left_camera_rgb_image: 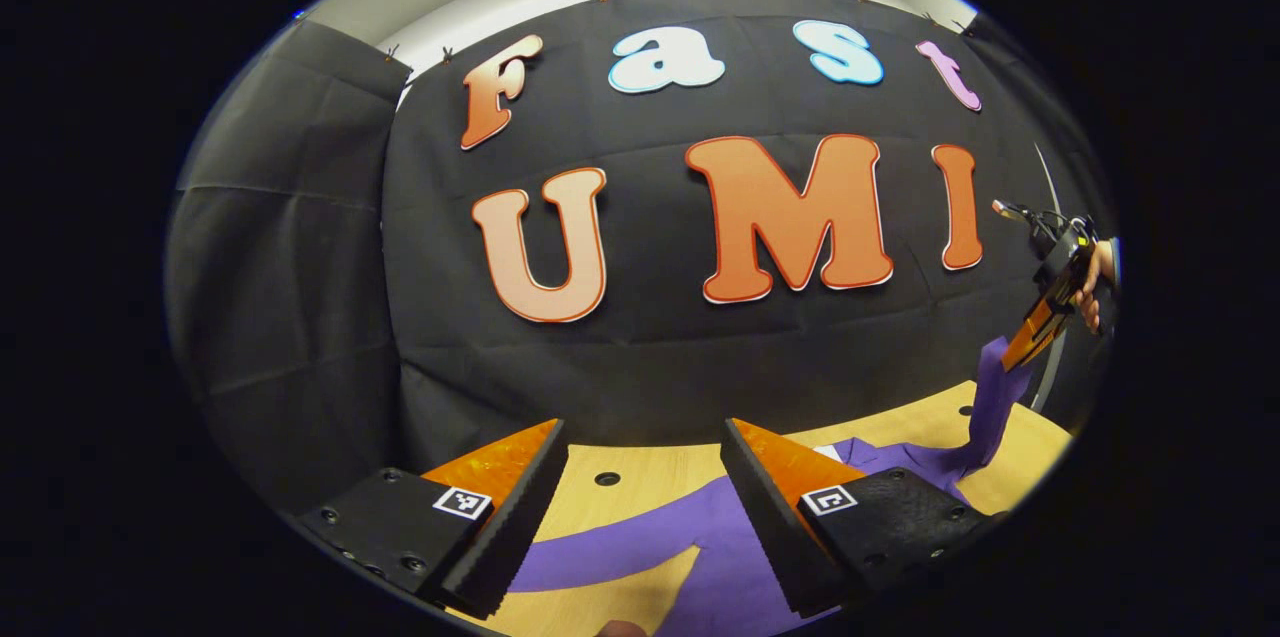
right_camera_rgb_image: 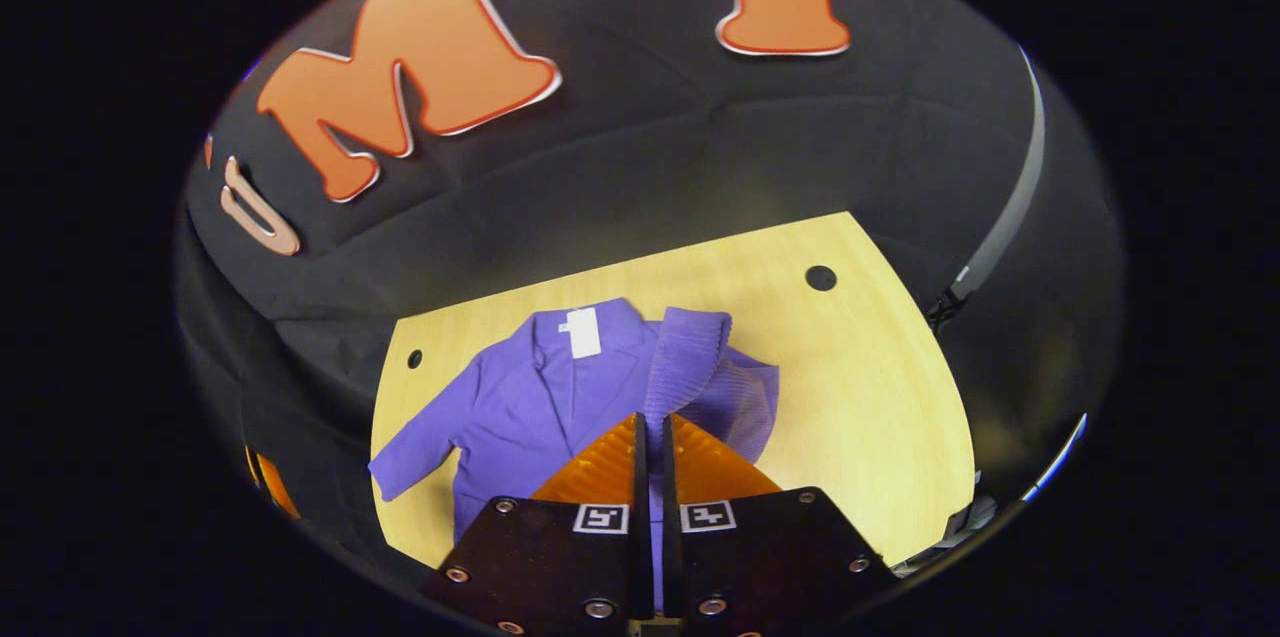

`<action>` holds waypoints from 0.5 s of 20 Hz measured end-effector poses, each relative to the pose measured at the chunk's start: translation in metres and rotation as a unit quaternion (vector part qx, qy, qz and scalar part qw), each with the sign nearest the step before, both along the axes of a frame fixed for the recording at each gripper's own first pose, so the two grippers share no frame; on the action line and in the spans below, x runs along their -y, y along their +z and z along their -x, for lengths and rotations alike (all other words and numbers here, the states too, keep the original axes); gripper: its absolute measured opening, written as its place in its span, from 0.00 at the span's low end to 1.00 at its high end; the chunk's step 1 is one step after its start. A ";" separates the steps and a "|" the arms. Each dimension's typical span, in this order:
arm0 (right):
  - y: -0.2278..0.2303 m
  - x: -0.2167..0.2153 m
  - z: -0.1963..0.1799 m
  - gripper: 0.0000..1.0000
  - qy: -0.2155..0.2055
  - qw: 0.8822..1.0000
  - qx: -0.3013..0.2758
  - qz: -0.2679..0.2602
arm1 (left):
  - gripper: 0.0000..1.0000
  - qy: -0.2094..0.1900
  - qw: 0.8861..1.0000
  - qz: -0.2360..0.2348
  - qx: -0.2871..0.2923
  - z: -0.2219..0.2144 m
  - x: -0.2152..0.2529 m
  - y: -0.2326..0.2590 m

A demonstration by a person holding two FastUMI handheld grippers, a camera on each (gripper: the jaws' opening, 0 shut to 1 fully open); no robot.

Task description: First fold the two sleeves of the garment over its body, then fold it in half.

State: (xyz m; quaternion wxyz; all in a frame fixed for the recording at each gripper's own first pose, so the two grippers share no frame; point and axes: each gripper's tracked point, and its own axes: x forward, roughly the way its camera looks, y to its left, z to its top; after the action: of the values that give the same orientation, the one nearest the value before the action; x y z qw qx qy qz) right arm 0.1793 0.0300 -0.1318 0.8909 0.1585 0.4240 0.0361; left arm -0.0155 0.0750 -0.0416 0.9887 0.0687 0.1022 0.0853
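Pinching the purple sleeve [right_camera_rgb_image: 685, 357] between its two closed fingers, the right gripper [right_camera_rgb_image: 650, 462] holds that strip of cloth lifted off the wooden table [right_camera_rgb_image: 880, 397], the sleeve running up from the garment's shoulder into the jaws. The garment [right_camera_rgb_image: 540, 407] itself lies flat on the table with its collar and white tag [right_camera_rgb_image: 582, 332] toward the booth wall; taking that tag as the mark, the raised sleeve stands just to its right in the right gripper view, and the other sleeve [right_camera_rgb_image: 425, 437] stretches away from the tag down and to the left, still spread on the wood. The body's long axis runs from the tag toward the gripper's camera. So the coming move, as I judge it, is a carry across that axis: the held sleeve has to travel toward the tag side and come down over the chest. The left gripper [left_camera_rgb_image: 640, 507] hovers with its fingers spread wide and nothing between them, over purple cloth near the flat sleeve [left_camera_rgb_image: 600, 562], so it is the nearer one for that second fold. In the left gripper view the right gripper [left_camera_rgb_image: 1040, 317] shows far off with the cloth hanging from it [left_camera_rgb_image: 990, 397].
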 end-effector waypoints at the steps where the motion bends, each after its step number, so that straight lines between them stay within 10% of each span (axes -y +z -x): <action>1: 0.003 -0.014 -0.002 0.04 0.008 1.000 0.002 -0.002 | 0.96 0.004 1.000 0.001 -0.002 0.001 -0.001 -0.002; 10: 0.005 -0.156 -0.018 0.04 0.085 0.996 0.001 -0.025 | 0.96 0.044 0.998 0.002 -0.043 0.021 -0.026 -0.017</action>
State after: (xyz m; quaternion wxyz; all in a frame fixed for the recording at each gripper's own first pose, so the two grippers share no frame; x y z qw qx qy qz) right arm 0.1974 0.1859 -0.1266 0.8808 0.1441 0.4342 0.1224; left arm -0.0368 0.1012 -0.0589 0.9787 0.0657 0.1483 0.1258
